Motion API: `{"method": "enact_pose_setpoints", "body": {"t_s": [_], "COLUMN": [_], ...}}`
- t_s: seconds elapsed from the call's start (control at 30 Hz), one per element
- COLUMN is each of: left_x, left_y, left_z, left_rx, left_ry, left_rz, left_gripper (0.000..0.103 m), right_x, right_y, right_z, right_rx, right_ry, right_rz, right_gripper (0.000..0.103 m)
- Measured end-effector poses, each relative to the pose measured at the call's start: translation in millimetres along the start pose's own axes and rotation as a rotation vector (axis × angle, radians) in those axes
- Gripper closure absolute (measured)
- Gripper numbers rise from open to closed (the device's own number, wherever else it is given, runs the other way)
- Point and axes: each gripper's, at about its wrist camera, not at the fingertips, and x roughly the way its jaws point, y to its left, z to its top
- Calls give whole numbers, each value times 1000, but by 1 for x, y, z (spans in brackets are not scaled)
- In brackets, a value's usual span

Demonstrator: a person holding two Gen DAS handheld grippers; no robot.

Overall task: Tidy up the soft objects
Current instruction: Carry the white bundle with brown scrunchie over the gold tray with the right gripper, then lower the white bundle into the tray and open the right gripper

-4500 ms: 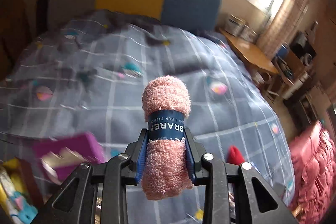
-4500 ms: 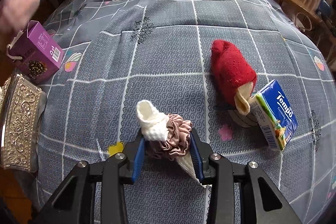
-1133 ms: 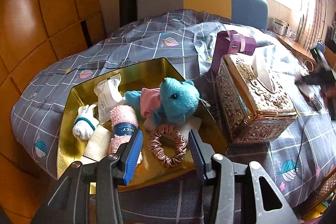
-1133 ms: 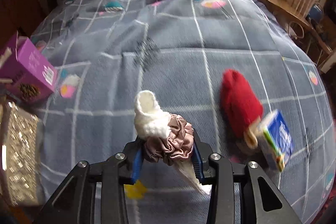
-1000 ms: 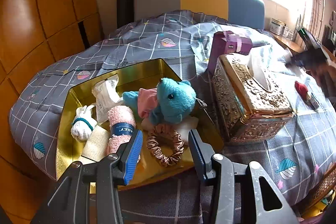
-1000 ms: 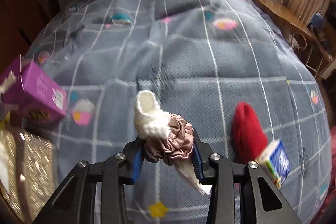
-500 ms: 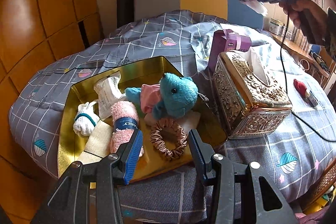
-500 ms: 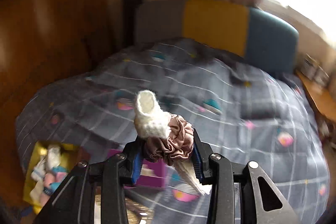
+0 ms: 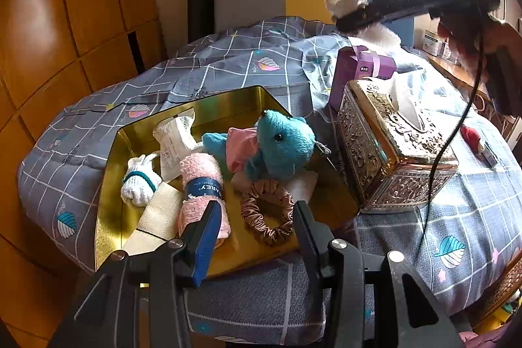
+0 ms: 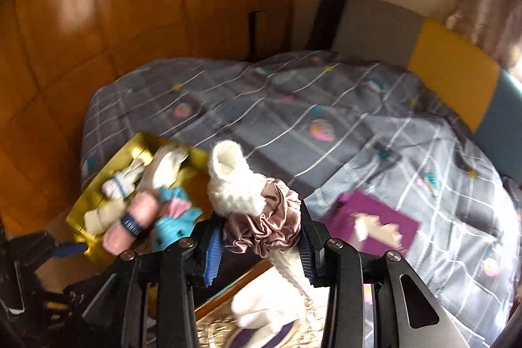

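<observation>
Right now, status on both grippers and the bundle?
Left gripper open, empty, over gold tray. Right gripper shut on white sock and scrunchie bundle, airborne. Ornate tissue box beside tray.

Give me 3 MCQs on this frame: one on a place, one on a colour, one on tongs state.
1. Where does the pink rolled dishcloth lie?
A. in the gold tin
B. on the ornate tissue box
C. on the bedspread

2. What colour is the plush toy in the tin?
A. red
B. turquoise
C. yellow

3. What is the state of the right tongs?
A. open and empty
B. shut on the purple box
C. shut on a white sock and scrunchie bundle

Answers:
1 A: the left wrist view shows the cloth inside the tin, beside a loose scrunchie.
2 B: its fur is turquoise, with a pink piece at its side.
3 C: the right wrist view shows the bundle clamped between the blue pads; the left tongs stand open and empty.
</observation>
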Motion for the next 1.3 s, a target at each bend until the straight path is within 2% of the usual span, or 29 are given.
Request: {"method": "enact_pose_setpoints", "body": {"t_s": [0.43,0.53,0.73,0.93,1.1,1.2,1.3], "left_x": [-1,-1,-8,-12,-7,-4,-2], "left_y": [8,21,69,107,108,103,100], "left_z": [-4,-4,-8,-14,-15,-16,-17], "left_rx": [-25,-63,-191,-293,-300,-293,-291], "left_ry": [-2,-1,-11,-18,-12,-4,1], "left_rz": [23,40,132,205,208,200,193], "left_gripper": [57,57,57,57,57,57,57], "right_x": [20,25,38,67,103,127,136], "right_y": [50,63,97,132,147,150,149], "right_z": [-34,-43,-62,-76,-76,-76,-77], "right_rx": [-40,-38,-40,-20,29,36,50], "right_ry": [74,94,138,192,233,265,276], "right_rz": [131,169,258,329,313,244,245], "right_gripper": [63,63,63,63,62,59,59]}}
